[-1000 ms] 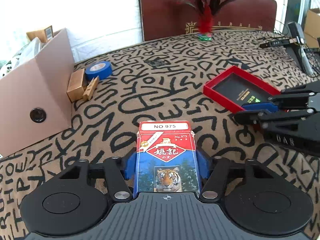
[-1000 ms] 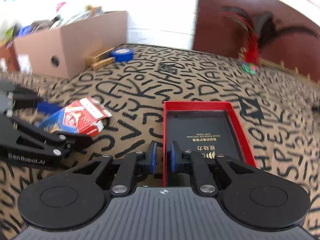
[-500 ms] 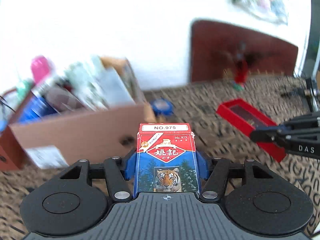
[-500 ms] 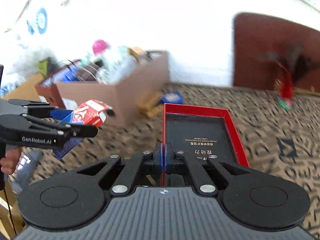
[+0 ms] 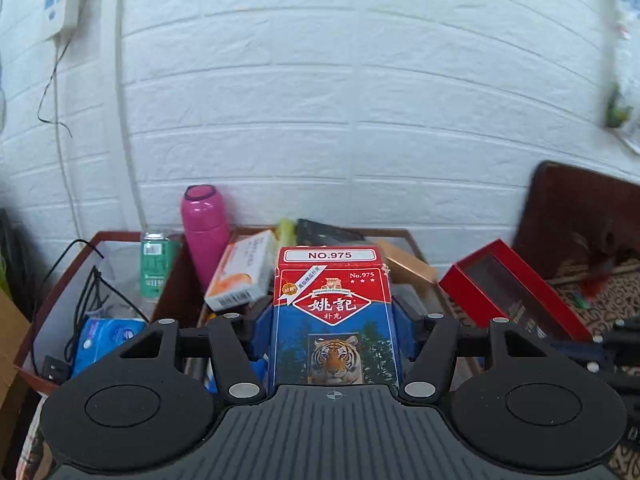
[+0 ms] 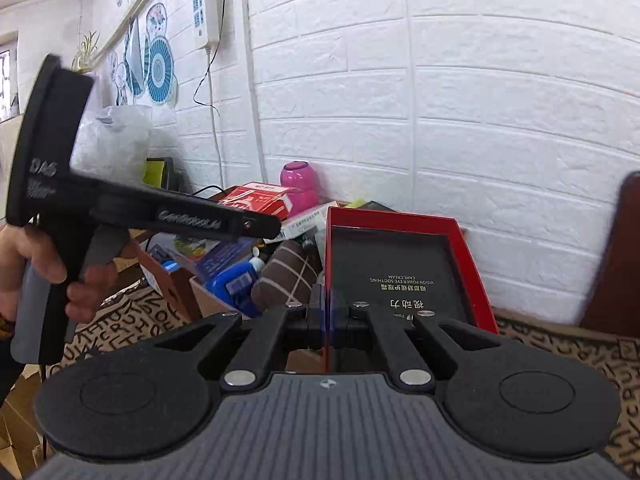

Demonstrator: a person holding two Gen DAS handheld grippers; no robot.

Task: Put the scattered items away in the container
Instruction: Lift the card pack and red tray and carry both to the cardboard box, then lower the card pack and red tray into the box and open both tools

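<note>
Two tongs: both loaded, held above the carton
Left gripper [image 5: 334, 320]: blue pads pinch the card box [image 5: 334, 312] by its sides (tiger face up)
Right gripper [image 6: 329, 314]: pressed together on the near wall of the red tray [image 6: 404, 276]
Cardboard carton [image 6: 208, 300]: beyond both tips, packed with clutter
Pink bottle [image 5: 205, 228]: upright at the carton's far side
Brick wall [image 5: 360, 100]: behind everything

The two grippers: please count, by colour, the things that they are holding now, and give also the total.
Red and blue: 1, the playing card box in the left gripper
Red with a black inside: 1, the red tray, its wall pinched by the right gripper
Total: 2
</note>
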